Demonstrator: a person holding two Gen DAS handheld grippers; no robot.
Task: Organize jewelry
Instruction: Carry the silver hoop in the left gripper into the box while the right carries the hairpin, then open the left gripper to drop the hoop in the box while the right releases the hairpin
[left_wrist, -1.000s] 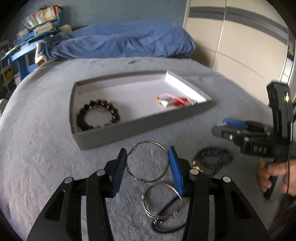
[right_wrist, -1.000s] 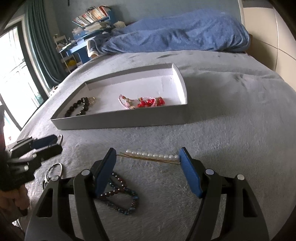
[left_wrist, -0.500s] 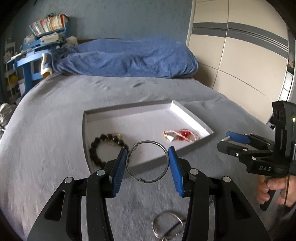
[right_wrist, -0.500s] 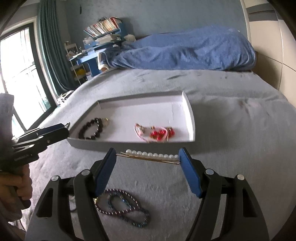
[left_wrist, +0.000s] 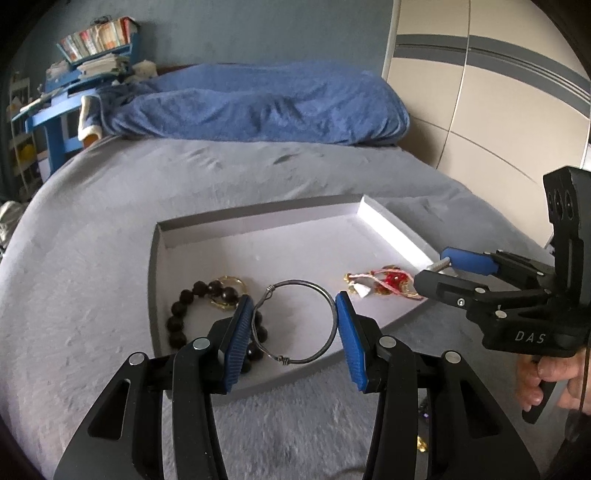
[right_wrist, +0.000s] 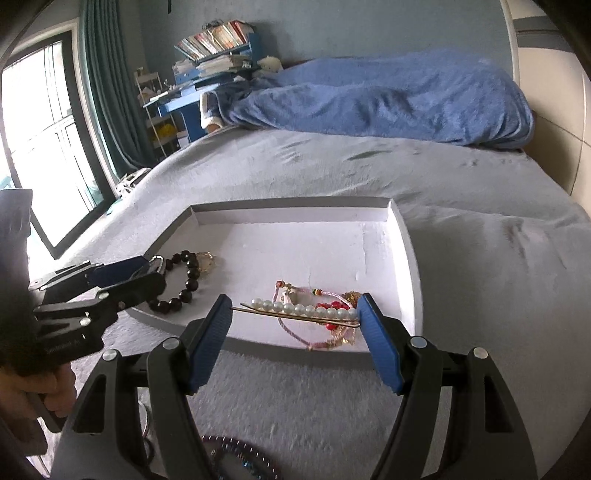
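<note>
My left gripper (left_wrist: 293, 328) is shut on a silver wire bangle (left_wrist: 327, 299) and holds it above the near edge of the grey tray (left_wrist: 258, 218). My right gripper (right_wrist: 295, 321) is shut on a pearl hair pin (right_wrist: 306, 309) and holds it over the tray's (right_wrist: 410, 258) right front part. In the tray lie a black bead bracelet (left_wrist: 184, 306) with a gold ring and a red and pink bracelet (left_wrist: 384, 284). The black bead bracelet (right_wrist: 188, 275) and the red and pink bracelet (right_wrist: 328, 334) also show in the right wrist view.
The tray sits on a grey bed cover (left_wrist: 92, 258). A dark bead necklace (right_wrist: 236, 454) lies on the cover below my right gripper. A blue blanket (left_wrist: 258, 107) is heaped at the bed's far end. A wardrobe (left_wrist: 498, 92) stands to the right, a window (right_wrist: 37, 147) to the left.
Both grippers have lifted off the bed cover and moved forward over the tray, each with its piece held. The jewelry left on the cover has dropped out of the left view.
</note>
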